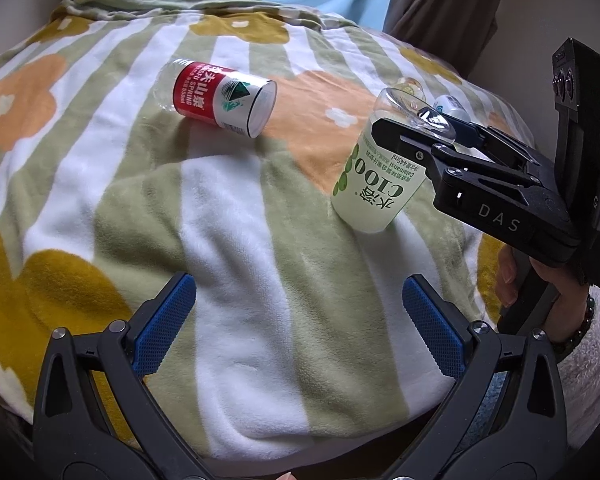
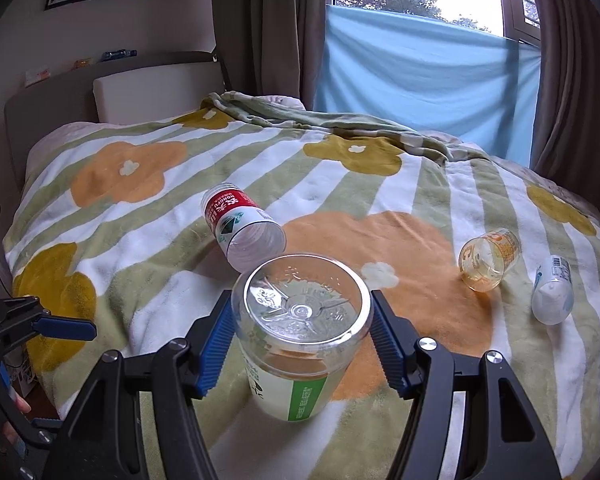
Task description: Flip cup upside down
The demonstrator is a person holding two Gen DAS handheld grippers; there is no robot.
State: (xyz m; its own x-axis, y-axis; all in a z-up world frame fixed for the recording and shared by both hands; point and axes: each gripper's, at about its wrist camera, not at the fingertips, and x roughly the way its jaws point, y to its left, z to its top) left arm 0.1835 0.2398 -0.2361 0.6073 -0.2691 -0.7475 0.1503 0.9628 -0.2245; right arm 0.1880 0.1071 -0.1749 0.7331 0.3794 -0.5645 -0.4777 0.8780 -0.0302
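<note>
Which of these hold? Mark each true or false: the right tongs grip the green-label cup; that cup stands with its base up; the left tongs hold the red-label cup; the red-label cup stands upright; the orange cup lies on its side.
1. The right tongs grip the green-label cup: true.
2. The green-label cup stands with its base up: true, tilted slightly on the blanket.
3. The left tongs hold the red-label cup: false; they are open and empty.
4. The red-label cup stands upright: false; it lies on its side.
5. The orange cup lies on its side: true.
</note>
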